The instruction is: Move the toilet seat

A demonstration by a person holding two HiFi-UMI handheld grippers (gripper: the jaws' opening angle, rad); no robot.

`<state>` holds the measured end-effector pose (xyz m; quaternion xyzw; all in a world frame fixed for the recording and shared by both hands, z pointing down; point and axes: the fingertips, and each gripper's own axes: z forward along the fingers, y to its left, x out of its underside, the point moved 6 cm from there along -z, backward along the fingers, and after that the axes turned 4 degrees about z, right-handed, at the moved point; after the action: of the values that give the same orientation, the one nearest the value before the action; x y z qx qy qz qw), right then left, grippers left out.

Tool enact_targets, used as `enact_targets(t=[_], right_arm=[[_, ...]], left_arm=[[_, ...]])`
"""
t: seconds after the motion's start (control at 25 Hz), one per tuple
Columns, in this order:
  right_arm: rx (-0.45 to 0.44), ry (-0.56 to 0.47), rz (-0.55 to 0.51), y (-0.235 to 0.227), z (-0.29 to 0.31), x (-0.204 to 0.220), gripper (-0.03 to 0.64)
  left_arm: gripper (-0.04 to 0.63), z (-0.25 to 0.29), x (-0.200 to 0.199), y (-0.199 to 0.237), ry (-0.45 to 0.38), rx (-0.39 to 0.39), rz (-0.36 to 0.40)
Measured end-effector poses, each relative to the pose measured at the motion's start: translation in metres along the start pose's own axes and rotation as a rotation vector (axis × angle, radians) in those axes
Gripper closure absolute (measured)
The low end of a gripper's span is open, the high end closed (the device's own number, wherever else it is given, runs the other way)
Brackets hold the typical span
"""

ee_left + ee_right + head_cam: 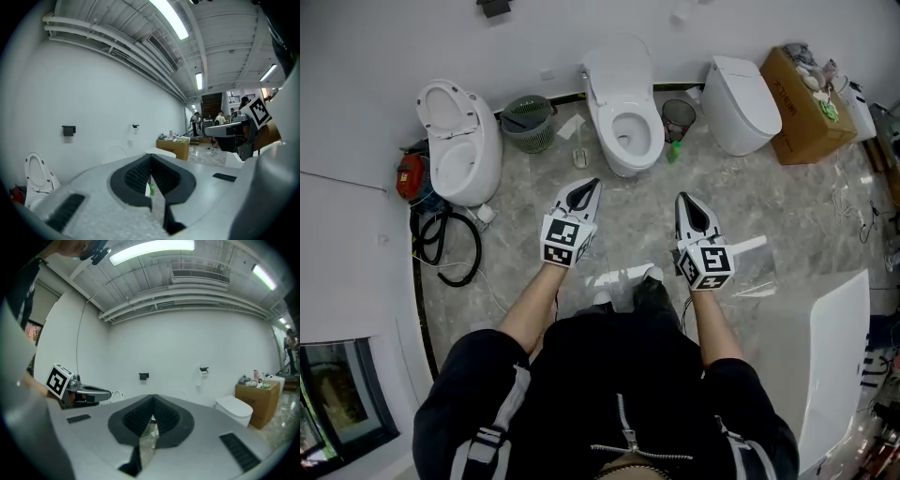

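Grey marble floor [787,239] beneath a white wall, seen from the head view, with all places referred to the middle toilet [623,103], which stands against the wall at top centre. A large white panel [839,356] lies well below and to the right of the middle toilet, at the frame edge. The left toilet [459,141] stands well to the left of the middle toilet with its lid up; the right toilet [741,89] stands to its right with the lid down. A cardboard box [806,112], filled with small items, sits farther right, just beyond the right toilet. The toilet seat [602,129] rings the open bowl of the middle toilet, with the lid raised behind it against the wall; it is well apart from both grippers. A coil of black hose [441,248] lies far to the lower left, below the left toilet. A green basket [528,122] stands between the left toilet and the middle toilet. The left gripper [589,185] and the right gripper [684,200] hang in front of the middle toilet, pointing toward it, each with its jaws closed together and nothing between them. A black mesh bin [678,117] stands just right of the middle toilet, and a small green bottle [674,152] lies just in front of that bin.
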<state>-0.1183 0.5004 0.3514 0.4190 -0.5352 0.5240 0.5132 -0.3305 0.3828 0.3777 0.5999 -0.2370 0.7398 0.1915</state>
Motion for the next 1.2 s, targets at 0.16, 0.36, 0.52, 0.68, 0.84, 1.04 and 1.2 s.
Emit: enact_targets(t=[0.16,0.36,0.52,0.68,0.84,1.04,1.2], right_arm=[[0.003,0.005,0.000,-0.020,0.012,0.000,0.614],[-0.017,0.018,0.015,-0.060,0.042,0.002,0.614],[-0.055,0.023,0.028,-0.098,0.077,0.000,0.614],[-0.118,0.035,0.033,-0.140,0.115,-0.008,0.614],[-0.184,0.052,0.039,-0.184,0.149,-0.020,0.614],[-0.257,0.072,0.040,-0.232,0.180,-0.027,0.614],[-0.297,0.093,0.042,-0.254,0.203,-0.026,0.614]], left_arm=[[0.592,0.026,0.000,0.002,0.009,0.004,-0.001],[0.592,0.069,-0.003,0.002,0.019,-0.002,-0.002],[0.592,0.112,-0.001,0.005,0.043,-0.034,-0.013],[0.592,0.156,-0.007,0.008,0.063,-0.092,-0.029],[0.592,0.199,-0.017,0.010,0.078,-0.156,-0.052],[0.592,0.241,-0.024,0.007,0.094,-0.236,-0.075],[0.592,0.261,-0.025,0.008,0.104,-0.275,-0.092]])
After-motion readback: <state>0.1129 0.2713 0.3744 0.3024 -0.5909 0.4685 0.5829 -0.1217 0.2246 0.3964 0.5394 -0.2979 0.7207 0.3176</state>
